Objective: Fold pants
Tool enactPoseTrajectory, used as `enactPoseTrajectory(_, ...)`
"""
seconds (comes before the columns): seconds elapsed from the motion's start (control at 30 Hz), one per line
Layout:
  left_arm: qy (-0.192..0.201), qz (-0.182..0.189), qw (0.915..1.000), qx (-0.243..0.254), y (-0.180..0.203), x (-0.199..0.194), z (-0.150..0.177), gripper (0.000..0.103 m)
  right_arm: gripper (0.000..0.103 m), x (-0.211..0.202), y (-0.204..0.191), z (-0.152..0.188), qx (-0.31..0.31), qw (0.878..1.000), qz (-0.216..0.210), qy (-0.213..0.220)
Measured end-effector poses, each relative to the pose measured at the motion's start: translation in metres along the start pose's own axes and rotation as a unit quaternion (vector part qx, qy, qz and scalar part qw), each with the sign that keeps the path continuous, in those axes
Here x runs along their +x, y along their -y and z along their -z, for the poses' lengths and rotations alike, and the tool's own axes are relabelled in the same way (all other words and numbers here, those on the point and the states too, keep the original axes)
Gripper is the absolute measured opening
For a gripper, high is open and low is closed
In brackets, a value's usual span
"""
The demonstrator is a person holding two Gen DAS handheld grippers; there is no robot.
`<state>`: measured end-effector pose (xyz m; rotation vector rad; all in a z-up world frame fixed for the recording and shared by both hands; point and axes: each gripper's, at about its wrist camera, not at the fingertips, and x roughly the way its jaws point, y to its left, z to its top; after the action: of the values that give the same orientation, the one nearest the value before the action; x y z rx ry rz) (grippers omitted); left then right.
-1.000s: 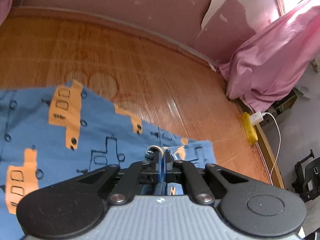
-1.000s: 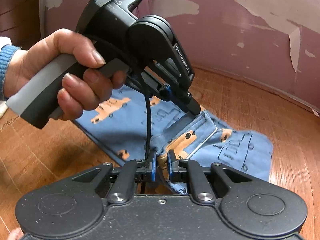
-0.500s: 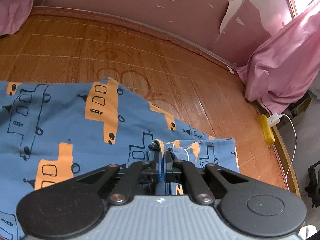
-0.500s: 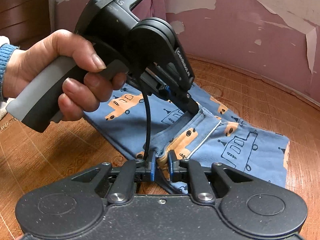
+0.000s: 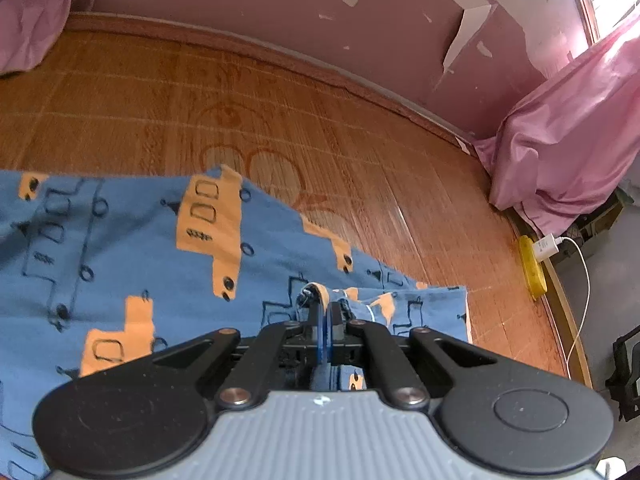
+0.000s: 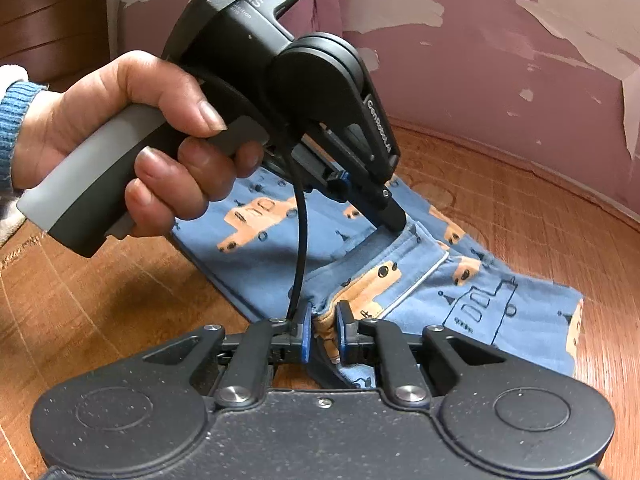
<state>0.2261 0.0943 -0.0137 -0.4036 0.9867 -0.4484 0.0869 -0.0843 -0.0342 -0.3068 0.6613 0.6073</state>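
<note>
Right wrist: pants (image 6: 472,300) between hand-held grippers

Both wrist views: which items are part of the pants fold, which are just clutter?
In the job:
- blue pants with orange truck print
- left tongs, shut on the fabric
- right tongs, pinching a fold

Lying about:
- pink curtain
- yellow power strip with white charger
- wooden floor

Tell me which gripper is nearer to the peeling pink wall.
Left. The left gripper pinches the pants farther in, towards the wall. The right gripper clamps the pants' near edge, and the left one lies between it and the wall.
</note>
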Motion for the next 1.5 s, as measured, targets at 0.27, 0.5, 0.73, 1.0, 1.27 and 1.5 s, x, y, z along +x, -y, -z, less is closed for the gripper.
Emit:
enactPoseTrajectory(0.27,0.029,-0.016,0.9994,-0.01,-0.02,-0.028,-0.011,0.001,0.013,0.008,-0.014,-0.028,-0.028,0.999,-0.03,0.023)
enactPoseTrajectory(0.5,0.046,-0.05,0.9973,-0.028,-0.05,-0.048,-0.013,0.001,0.013,0.033,-0.035,-0.044,-0.08,0.994,-0.076,0.011)
enactPoseTrajectory(0.73,0.038,-0.088,0.9952,-0.019,-0.065,-0.048,-0.001,0.006,0.035,0.042,-0.039,-0.041,-0.118,0.989,-0.091,-0.014)
enactPoseTrajectory(1.0,0.115,-0.097,0.987,0.056,-0.03,-0.071,0.031,0.047,0.055,0.0,0.061,-0.013,-0.034,0.998,0.054,0.014)
enactPoseTrajectory(1.27,0.084,-0.167,0.9657,0.18,0.004,-0.028,0.07,0.042,0.033,0.015,0.094,0.017,0.029,0.999,0.03,-0.014)
enactPoseTrajectory(1.5,0.089,-0.182,0.9631,0.177,0.02,-0.018,0.079,0.043,0.033,-0.001,0.102,0.033,-0.044,0.998,0.032,-0.016)
